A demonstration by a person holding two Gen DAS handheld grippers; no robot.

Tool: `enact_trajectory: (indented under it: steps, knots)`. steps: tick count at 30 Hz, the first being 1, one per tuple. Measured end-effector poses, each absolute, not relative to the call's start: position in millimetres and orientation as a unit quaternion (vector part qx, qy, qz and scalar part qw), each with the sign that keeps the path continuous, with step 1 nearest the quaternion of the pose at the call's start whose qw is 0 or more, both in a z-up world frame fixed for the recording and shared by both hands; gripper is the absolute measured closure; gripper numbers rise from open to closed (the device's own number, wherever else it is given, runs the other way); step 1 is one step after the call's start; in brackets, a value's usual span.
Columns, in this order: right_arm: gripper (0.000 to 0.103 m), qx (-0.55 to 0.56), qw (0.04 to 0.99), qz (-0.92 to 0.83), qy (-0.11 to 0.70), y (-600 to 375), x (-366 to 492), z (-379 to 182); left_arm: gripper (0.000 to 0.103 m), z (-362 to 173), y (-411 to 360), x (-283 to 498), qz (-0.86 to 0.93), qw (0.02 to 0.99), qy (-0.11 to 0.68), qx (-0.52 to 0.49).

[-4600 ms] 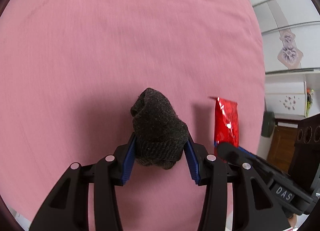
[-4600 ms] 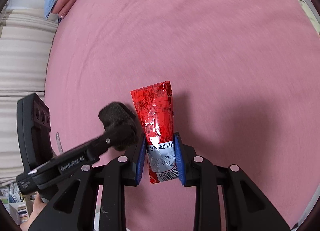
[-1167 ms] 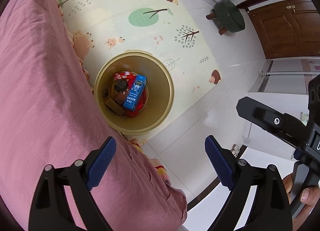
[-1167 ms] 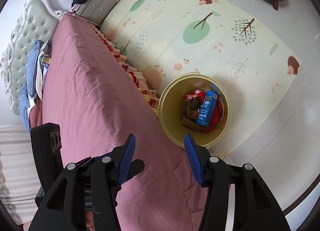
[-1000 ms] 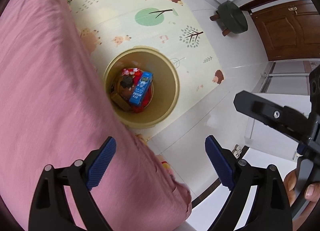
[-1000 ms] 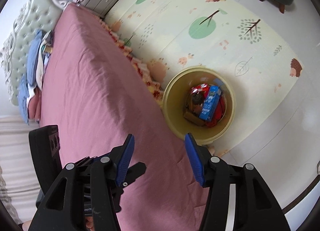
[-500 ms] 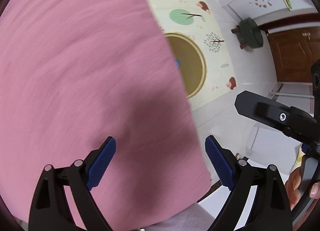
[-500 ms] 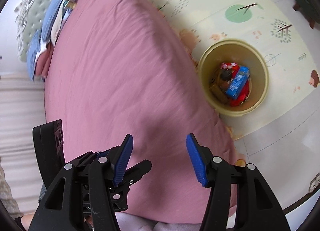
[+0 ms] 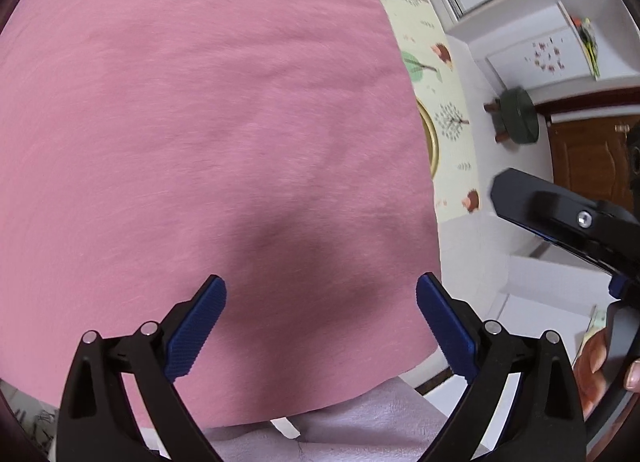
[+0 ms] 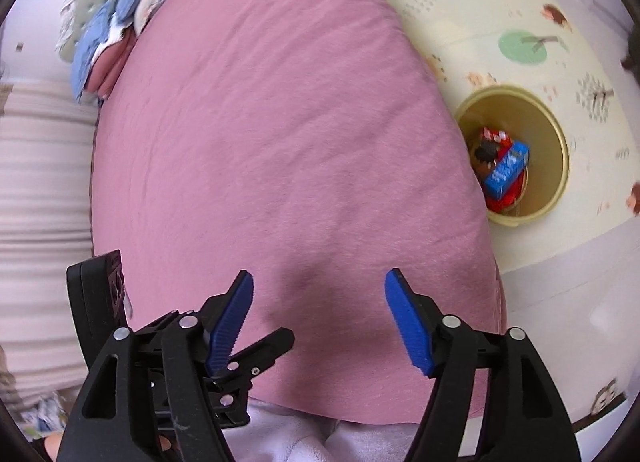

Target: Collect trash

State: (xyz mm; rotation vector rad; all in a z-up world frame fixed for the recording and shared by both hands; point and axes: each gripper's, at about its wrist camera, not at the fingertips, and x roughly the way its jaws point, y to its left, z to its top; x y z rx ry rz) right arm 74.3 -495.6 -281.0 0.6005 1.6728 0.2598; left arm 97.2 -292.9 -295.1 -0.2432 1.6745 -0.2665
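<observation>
A yellow trash bin stands on the floor mat beside the bed, at the right of the right wrist view. It holds a blue box, a red wrapper and a dark sock. In the left wrist view only the bin's rim shows past the bed edge. My left gripper is open and empty above the pink bedsheet. My right gripper is open and empty above the same sheet. The left gripper's fingers show low in the right wrist view.
A patterned floor mat lies beside the bed. A green stool and a brown door stand at the right. Folded blue and pink bedding lies at the headboard. Lilac clothing is at the near edge.
Both grippers have swung back from over the bin to above the bed. The bin has slid to the right edge of both views. Both stay open and empty.
</observation>
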Motion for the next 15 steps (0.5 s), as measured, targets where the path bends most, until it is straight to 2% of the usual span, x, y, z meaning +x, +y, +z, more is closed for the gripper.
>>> enact_trajectory:
  steps: [6,15]
  knots:
    - [0.027,0.224,0.653,0.135,0.711,-459,77,-233,0.006,-261,-257,93,-0.075,0.674,0.728,-0.103]
    - [0.018,0.208,0.693,0.168,0.67,-413,73,-146,0.006,-168,-197,75,-0.034,0.733,0.673,-0.089]
